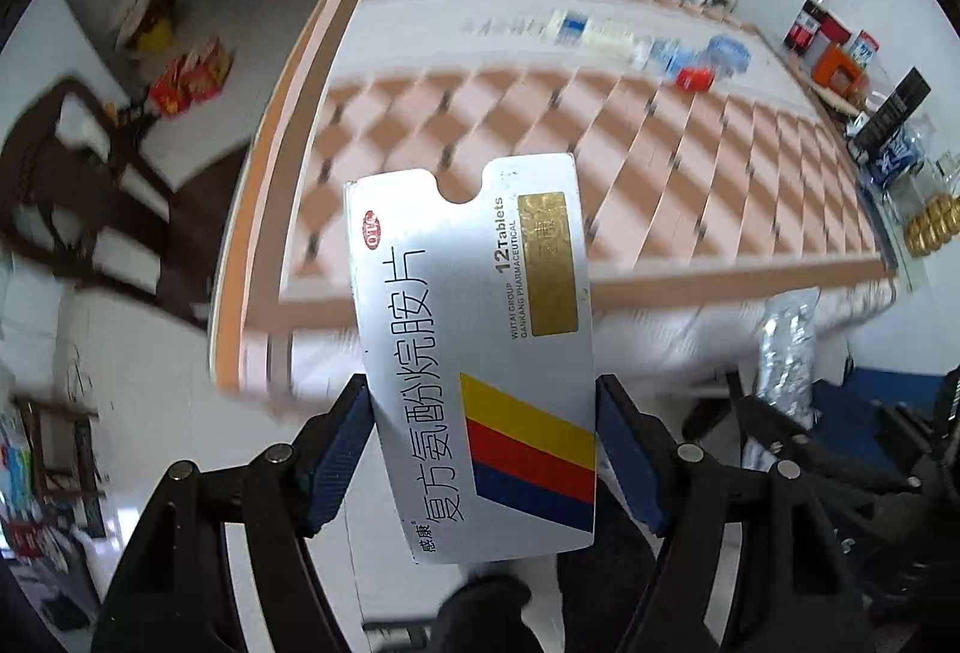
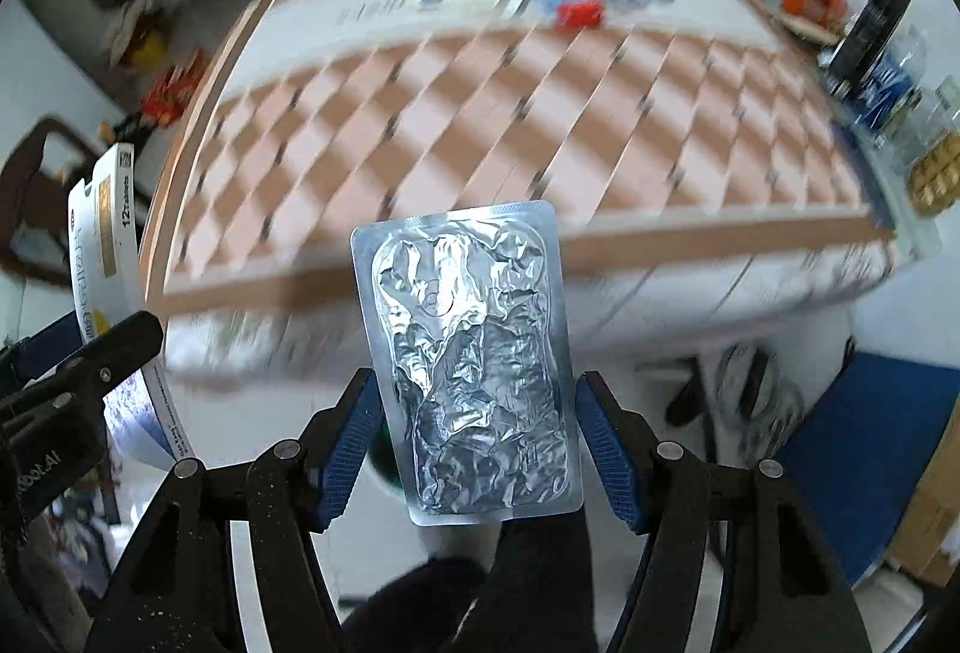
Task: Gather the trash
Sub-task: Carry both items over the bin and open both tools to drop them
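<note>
Trash is in both grips, lifted clear of the bench (image 1: 690, 161), whose pink checked cloth blurs behind; more litter, a red scrap (image 1: 694, 78) among blue and white wrappers, lies near its far edge. The left hand-held gripper (image 1: 483, 449) pinches a silver tablet box (image 1: 474, 353) by its long edges, opened flap pointing away. The right hand-held gripper (image 2: 477, 437) pinches a crumpled foil blister sheet (image 2: 468, 353) the same way, held upright just beside the box. I judge this the carrying step: both pieces are picked and on their way to disposal. No bin shows, so the next move calls for finding one, bringing each piece over its mouth and spreading the jaws, then returning for the remaining litter.
</note>
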### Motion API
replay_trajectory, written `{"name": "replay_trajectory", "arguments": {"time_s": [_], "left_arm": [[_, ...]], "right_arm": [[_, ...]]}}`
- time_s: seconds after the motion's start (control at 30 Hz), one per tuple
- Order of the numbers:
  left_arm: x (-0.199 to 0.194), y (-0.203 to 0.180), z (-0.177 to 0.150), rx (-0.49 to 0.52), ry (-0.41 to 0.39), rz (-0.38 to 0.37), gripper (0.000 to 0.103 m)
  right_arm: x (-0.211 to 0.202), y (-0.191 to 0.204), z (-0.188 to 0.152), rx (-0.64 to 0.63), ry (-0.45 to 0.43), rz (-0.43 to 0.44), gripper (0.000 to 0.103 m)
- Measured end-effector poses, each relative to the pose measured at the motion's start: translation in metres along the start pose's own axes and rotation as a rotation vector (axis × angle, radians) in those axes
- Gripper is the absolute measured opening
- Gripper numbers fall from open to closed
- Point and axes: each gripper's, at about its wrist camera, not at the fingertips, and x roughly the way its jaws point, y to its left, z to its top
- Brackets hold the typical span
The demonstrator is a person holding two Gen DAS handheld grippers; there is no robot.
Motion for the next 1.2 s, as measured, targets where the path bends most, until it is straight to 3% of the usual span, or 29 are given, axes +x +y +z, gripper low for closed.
{"name": "replay_trajectory", "arguments": {"time_s": [0.2,0.4,0.57,0.7,0.8,0.87,0.9,0.93,0.97,1.0,1.2], "left_arm": [[0.063,0.029,-0.066,-0.051,0.151,-0.005,0.071],[0.202,0.050,-0.120,-0.132,0.325,-0.066,0.071],[0.305,0.064,-0.151,-0.183,0.393,-0.099,0.071],[0.377,0.072,-0.161,-0.229,0.435,-0.182,0.073],[0.407,0.080,-0.163,-0.255,0.437,-0.223,0.075],[0.419,0.089,-0.168,-0.295,0.439,-0.241,0.103],[0.424,0.095,-0.171,-0.320,0.435,-0.244,0.103],[0.422,0.103,-0.175,-0.330,0.431,-0.232,0.103],[0.423,0.107,-0.178,-0.332,0.429,-0.210,0.103],[0.423,0.111,-0.182,-0.335,0.429,-0.193,0.103],[0.406,0.121,-0.199,-0.315,0.431,-0.069,0.103]], "right_arm": [[0.069,0.023,-0.081,-0.001,0.176,0.041,0.068],[0.188,0.014,-0.137,0.046,0.314,0.073,0.068],[0.299,0.003,-0.164,0.096,0.373,0.092,0.068],[0.375,0.001,-0.172,0.107,0.390,0.124,0.068],[0.419,0.002,-0.173,0.097,0.398,0.152,0.068],[0.446,0.005,-0.175,0.087,0.417,0.198,0.069],[0.459,0.006,-0.177,0.084,0.425,0.215,0.070],[0.469,0.005,-0.178,0.083,0.431,0.235,0.078],[0.477,0.007,-0.180,0.076,0.437,0.251,0.096],[0.484,0.009,-0.182,0.062,0.440,0.258,0.099],[0.488,0.013,-0.193,0.020,0.445,0.241,0.099]]}}
